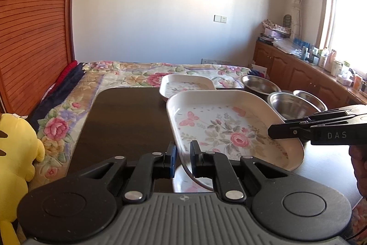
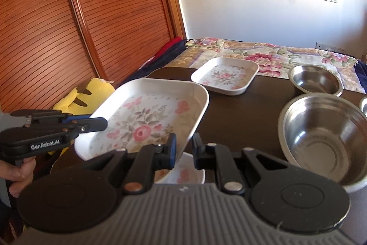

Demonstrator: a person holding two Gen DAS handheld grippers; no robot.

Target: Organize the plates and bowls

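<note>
Two hand-held tongs lift a floral plate [image 1: 229,128] above a dark tabletop [image 1: 123,121] that sits over a flowered bed [image 1: 142,71]. The left tongs [image 1: 183,160] pinch the plate's near rim, its edge caught between the fingers. The right tongs [image 2: 183,153] pinch the opposite rim, so the plate hangs tilted between the two tools, clear of the tabletop. Directly beneath it lies another floral plate [image 2: 185,173], mostly hidden by the raised one and the tongs. A third floral plate [image 2: 226,76] rests flat toward the tabletop's far edge, well apart from the lifted plate. To the right stand steel bowls: a large bowl [image 2: 323,137] near the right tongs, a second bowl [image 2: 315,79] behind it at the far edge, and a third bowl [image 1: 309,100] beside them, seen only in part. A person's hand [image 2: 19,172] grips the left tool's handle. A yellow plush toy [image 1: 16,148] lies on the bed beside the tabletop, before a slatted wooden wardrobe door [image 2: 68,22].
</note>
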